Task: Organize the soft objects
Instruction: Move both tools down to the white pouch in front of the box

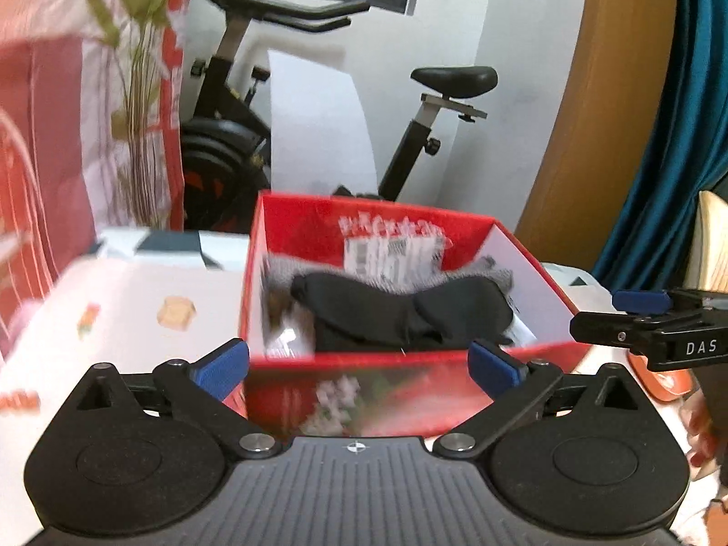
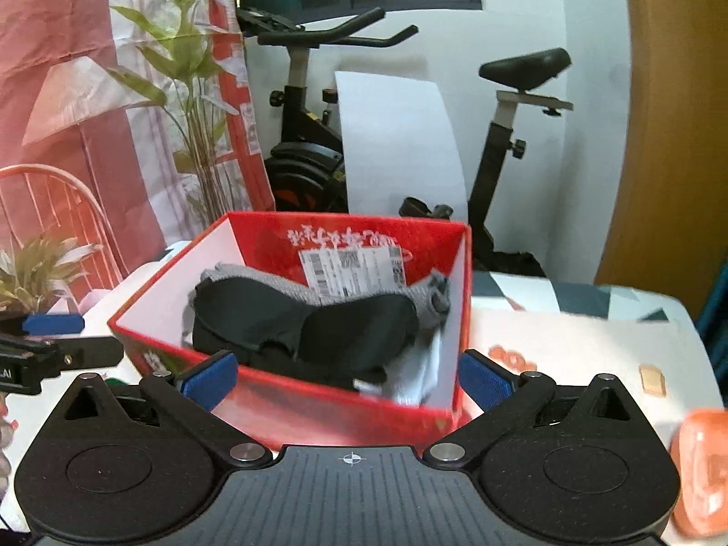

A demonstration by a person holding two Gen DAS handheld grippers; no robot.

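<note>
A red cardboard box (image 1: 291,218) stands on the table, also in the right wrist view (image 2: 150,341). In it lie black socks (image 1: 400,314) over grey and white ones (image 2: 291,291); the black ones show in the right wrist view too (image 2: 327,336). My left gripper (image 1: 359,368) is open and empty, its blue pads either side of the box's near wall. My right gripper (image 2: 346,380) is open and empty, just in front of the box. Each gripper shows at the other view's edge, the right one (image 1: 637,318) and the left one (image 2: 54,341).
The table (image 1: 136,300) has a white printed cloth. An orange-pink object (image 2: 700,464) lies at the right. An exercise bike (image 2: 309,145), a potted plant (image 2: 191,91), a red chair (image 2: 50,209) and a wooden door (image 2: 664,136) stand behind.
</note>
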